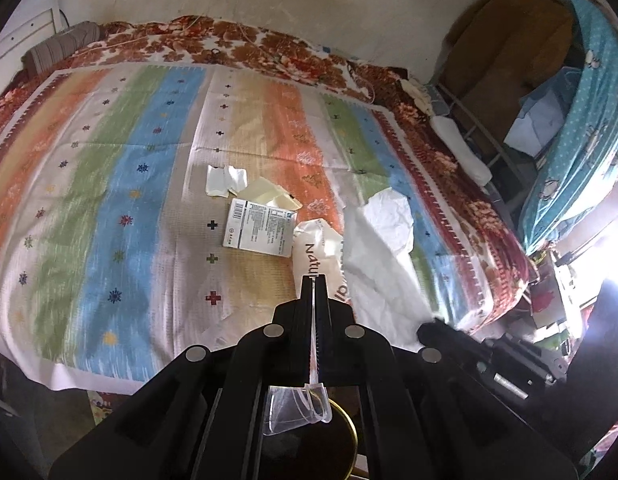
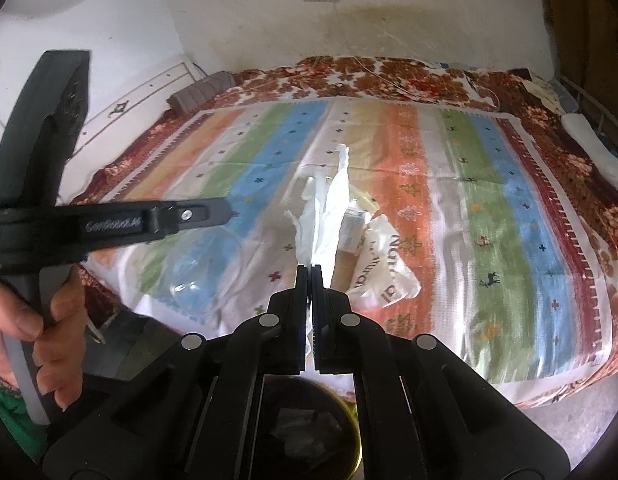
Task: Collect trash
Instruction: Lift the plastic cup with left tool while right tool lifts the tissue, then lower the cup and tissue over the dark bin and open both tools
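Your left gripper (image 1: 314, 280) is pinched tight on a clear plastic piece (image 1: 305, 408), which runs between the fingers and hangs out below, w/ its see-through body visible from the right wrist (image 2: 201, 268). Your right gripper (image 2: 309, 270) is clamped on crumpled white paper (image 2: 325, 208), held up off the bed. Trash left on the striped bedspread (image 1: 129, 200), mid-bed: white bag w/ "Natural" lettering (image 1: 321, 256), a printed label packet (image 1: 261, 226) touching it, cream scraps (image 1: 265, 194) just behind, torn white bit (image 1: 225, 180) beside those. A dark round bin w/ gold rim (image 2: 309, 432) sits below both grippers at the bed's near edge.
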{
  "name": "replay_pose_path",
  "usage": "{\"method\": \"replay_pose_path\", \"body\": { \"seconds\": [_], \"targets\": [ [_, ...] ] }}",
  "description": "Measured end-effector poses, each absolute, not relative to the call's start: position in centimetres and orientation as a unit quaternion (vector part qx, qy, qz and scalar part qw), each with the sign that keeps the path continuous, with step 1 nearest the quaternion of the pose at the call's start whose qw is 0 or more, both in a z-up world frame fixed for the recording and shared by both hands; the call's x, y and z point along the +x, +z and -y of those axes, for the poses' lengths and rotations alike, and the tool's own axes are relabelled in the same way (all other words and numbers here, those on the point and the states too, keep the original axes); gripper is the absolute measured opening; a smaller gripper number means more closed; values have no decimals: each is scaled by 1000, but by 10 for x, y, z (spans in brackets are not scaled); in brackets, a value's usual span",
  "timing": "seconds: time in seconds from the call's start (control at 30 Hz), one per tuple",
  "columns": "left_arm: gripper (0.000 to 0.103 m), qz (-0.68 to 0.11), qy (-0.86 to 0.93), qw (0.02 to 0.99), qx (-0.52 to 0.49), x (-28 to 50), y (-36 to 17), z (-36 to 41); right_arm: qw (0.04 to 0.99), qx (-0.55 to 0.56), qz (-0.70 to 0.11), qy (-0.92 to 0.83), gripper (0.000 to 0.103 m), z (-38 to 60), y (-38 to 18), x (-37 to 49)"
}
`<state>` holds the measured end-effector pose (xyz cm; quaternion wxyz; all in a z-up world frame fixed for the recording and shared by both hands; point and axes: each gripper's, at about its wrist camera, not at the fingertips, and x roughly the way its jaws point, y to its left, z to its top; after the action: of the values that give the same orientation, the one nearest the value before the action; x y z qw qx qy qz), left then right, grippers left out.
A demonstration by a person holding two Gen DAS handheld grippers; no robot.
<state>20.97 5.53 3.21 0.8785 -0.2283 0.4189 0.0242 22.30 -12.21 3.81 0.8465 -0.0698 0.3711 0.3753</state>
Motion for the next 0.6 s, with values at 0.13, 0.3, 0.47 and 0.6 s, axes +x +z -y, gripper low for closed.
{"method": "replay_pose_path", "body": {
  "seconds": [0.13,0.3,0.47,0.6],
  "targets": [
    [0,-402,15,883,-241,190,41,-55,847,-80,-367,377,1,125,37,203],
    [0,-385,9,890,-242,161,48,-51,840,-82,-369,389,1,131,32,178],
    [0,-383,4,891,-246,139,44,-44,832,-81,-376,399,1,135,24,156],
    [0,-389,-3,887,-250,127,36,-36,827,-82,-384,401,1,140,14,142]
  ]
}}
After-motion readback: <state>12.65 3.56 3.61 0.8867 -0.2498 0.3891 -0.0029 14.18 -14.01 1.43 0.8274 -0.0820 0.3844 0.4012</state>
